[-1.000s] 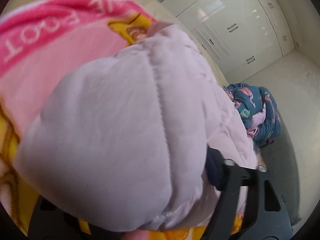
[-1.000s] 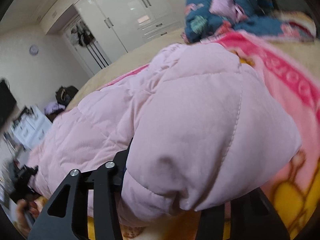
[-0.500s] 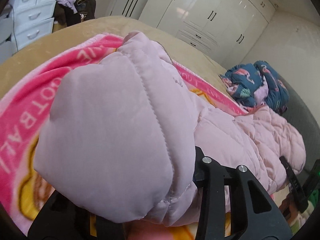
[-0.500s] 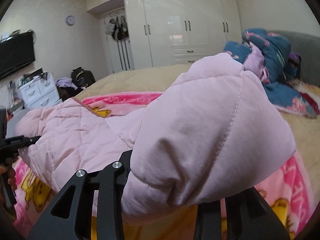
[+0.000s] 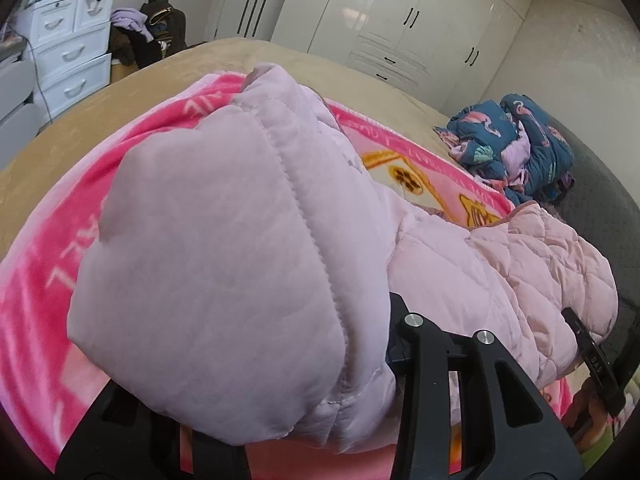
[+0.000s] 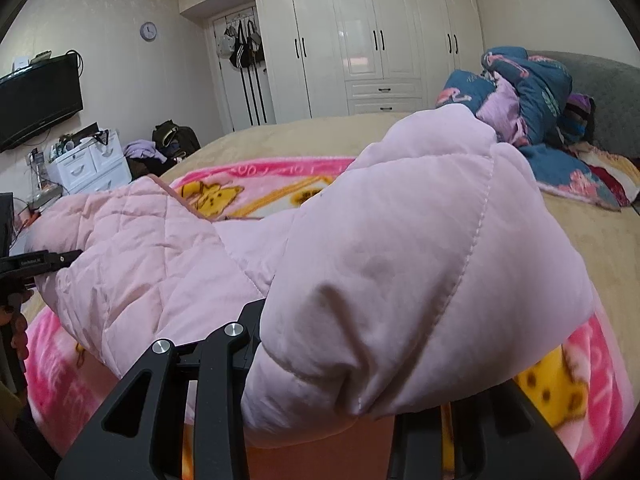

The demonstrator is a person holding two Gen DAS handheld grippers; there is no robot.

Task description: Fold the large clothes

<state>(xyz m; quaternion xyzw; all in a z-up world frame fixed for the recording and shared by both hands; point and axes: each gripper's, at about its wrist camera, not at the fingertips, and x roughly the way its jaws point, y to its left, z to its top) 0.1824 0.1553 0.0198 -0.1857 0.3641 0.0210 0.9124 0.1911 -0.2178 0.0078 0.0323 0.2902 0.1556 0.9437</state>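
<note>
A pale pink quilted jacket (image 5: 224, 248) hangs bunched between both grippers above a pink cartoon blanket (image 5: 52, 280). My left gripper (image 5: 280, 380) is shut on one puffy end, which hides its fingertips. In the right wrist view the other end of the jacket (image 6: 400, 260) bulges over my right gripper (image 6: 352, 380), also shut on the cloth. The quilted middle sags between the two ends. The right gripper (image 5: 592, 360) shows at the left view's right edge, and the left gripper (image 6: 40, 260) at the right view's left edge.
The blanket (image 6: 260, 184) lies on a tan bed cover (image 5: 100, 112). A blue patterned bedding pile (image 6: 520, 92) sits by the grey headboard (image 6: 600, 92). White wardrobes (image 6: 360, 40), white drawers (image 5: 68, 52) and a wall TV (image 6: 36, 96) surround the bed.
Both grippers have risen and rolled level, lifting the jacket ends off the blanket. The room and the quilted middle of the jacket have come into view.
</note>
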